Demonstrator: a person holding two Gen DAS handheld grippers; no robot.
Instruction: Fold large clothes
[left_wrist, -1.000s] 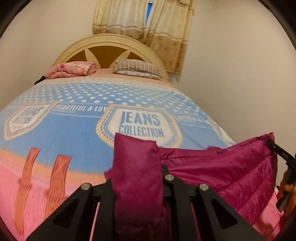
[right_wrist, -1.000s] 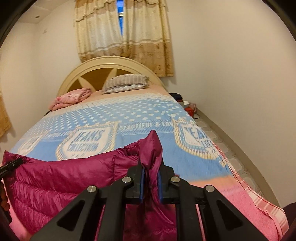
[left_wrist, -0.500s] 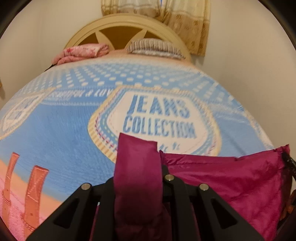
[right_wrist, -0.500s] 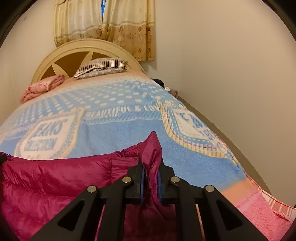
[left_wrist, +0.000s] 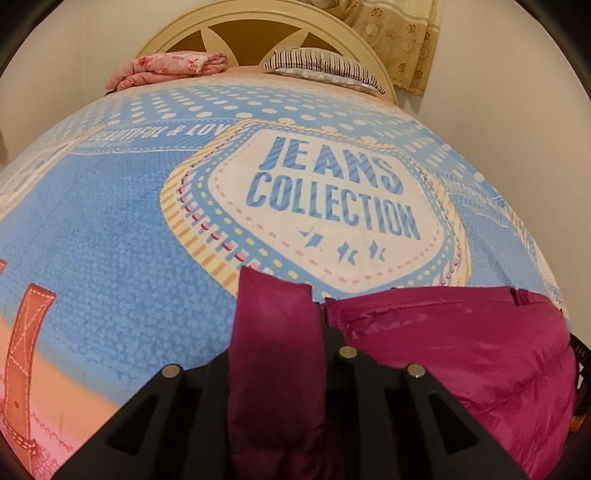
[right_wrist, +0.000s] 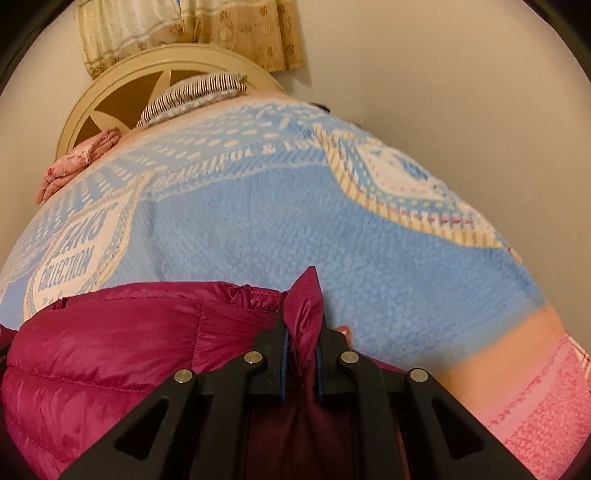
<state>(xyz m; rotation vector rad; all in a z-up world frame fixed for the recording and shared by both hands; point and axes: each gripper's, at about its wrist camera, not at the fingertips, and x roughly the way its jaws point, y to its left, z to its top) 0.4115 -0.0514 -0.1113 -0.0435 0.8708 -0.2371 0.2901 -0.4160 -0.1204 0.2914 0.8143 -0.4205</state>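
The magenta quilted puffer jacket (left_wrist: 461, 350) is stretched between the two tongs, low over the near end of the bed, its padded body bulging between them above the blanket (left_wrist: 122, 236).

In the left wrist view, the left tongs (left_wrist: 277, 332) have a thick wad of the jacket's fabric standing up between the jaws. The jaws have just been opening a little, yet the wad is wedged between them and fills the gap — the pads themselves are hidden behind the cloth. The rest of the jacket runs off to the right of this view, toward the dark edge of the other tool.

In the right wrist view, the right tongs (right_wrist: 301, 332) are pinched nearly together on a thin, upright fold of the jacket (right_wrist: 110, 332); the fold's tip pokes up past the blue-lined pads, and the garment spreads away to the left.

The blanket under the jacket is fleecy, light blue with white dots, and carries a large cream badge (left_wrist: 325, 206) reading "JEANS COLLECTION"; nearer the foot it turns orange and then pink — with brown strap motifs at the left edge. At the head of the bed a folded pink floral cloth (left_wrist: 170, 68) lies beside a striped pillow (left_wrist: 317, 66), both against the cream arched headboard (left_wrist: 236, 22). Patterned beige curtains (right_wrist: 184, 29) hang on the wall above.
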